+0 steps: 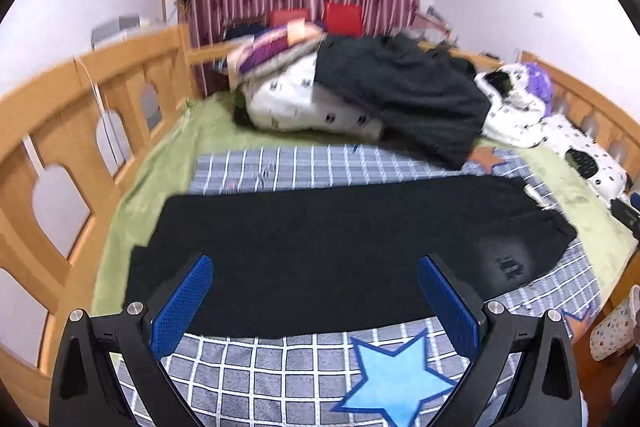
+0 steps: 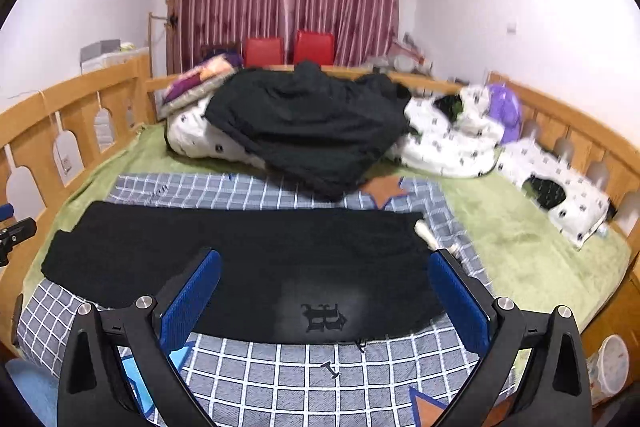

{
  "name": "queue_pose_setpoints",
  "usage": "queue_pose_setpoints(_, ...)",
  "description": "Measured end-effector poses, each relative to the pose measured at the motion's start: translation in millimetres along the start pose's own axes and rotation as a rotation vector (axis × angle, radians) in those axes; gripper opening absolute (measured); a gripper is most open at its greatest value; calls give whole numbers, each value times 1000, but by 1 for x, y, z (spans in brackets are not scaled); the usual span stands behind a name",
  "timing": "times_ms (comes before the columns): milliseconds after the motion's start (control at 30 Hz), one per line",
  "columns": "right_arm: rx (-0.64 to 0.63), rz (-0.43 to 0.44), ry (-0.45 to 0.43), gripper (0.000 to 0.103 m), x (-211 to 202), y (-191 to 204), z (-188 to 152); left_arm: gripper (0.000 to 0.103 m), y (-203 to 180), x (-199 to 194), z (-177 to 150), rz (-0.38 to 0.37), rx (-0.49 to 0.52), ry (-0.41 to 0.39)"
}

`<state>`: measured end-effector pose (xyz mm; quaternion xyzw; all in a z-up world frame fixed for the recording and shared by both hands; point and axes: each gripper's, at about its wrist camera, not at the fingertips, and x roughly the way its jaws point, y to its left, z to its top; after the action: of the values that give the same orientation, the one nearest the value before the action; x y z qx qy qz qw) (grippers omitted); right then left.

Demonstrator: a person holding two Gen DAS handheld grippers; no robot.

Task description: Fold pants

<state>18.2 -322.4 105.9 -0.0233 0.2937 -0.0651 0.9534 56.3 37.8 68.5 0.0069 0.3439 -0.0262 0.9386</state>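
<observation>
one pair of black pants (image 1: 320, 247) is laid flat, lengthwise across the checked blanket (image 1: 280, 367), presumably so a fold can be started; it is judged already halved leg on leg. both tongs are held released and empty: left gripper (image 1: 316, 291) and right gripper (image 2: 326, 293), each with the pants at 12 o'clock. two red chairs (image 2: 288, 49) are counted beyond.

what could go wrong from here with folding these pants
1. The black pants lie directly on the checked blanket; open fingers closing low could pinch the blanket too and drag it along.
2. A white cord pokes out at the pants' right end and might snag or get folded in.
3. The dark clothes pile sits close behind, so a fold pushed far back could catch it.
</observation>
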Motion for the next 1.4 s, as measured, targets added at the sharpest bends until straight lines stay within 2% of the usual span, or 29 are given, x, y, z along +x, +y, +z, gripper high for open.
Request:
queue_pose_setpoints(200, 74, 80, 131, 97, 83, -31, -34, 101, 22, 80, -35, 11, -69, 123)
queue_pose_setpoints(367, 145, 105, 223, 83, 137, -54, -79, 99, 45, 136, -68, 20, -143, 231)
queue_pose_setpoints(400, 153, 96, 231, 82, 146, -59, -89, 98, 50, 143, -74, 20, -159, 244)
queue_pose_setpoints(500, 159, 80, 266, 67, 167, -66, -112, 95, 66, 157, -92, 12, -204, 267)
queue_pose_setpoints(533, 166, 76, 283, 66, 174, -69, -119, 93, 73, 161, -98, 6, -222, 271)
queue_pose_setpoints(567, 174, 76, 289, 63, 178, -71, -124, 92, 81, 165, -104, 1, -241, 275)
queue_pose_setpoints(767, 234, 77, 298, 63, 194, -84, -141, 87, 121, 184, -138, 15, -358, 313)
queue_pose_setpoints(1033, 254, 77, 309, 63, 201, -89, -144, 87, 116, 181, -144, 22, -320, 286)
queue_pose_setpoints(1167, 249, 71, 291, 63, 190, -92, -141, 85, 131, 172, -146, -32, -408, 255)
queue_pose_setpoints(1267, 267, 89, 266, 63, 180, -102, -144, 79, 149, 164, -154, -60, -481, 240)
queue_pose_setpoints(1400, 317, 98, 291, 63, 185, -116, -153, 79, 158, 173, -150, -82, -528, 243)
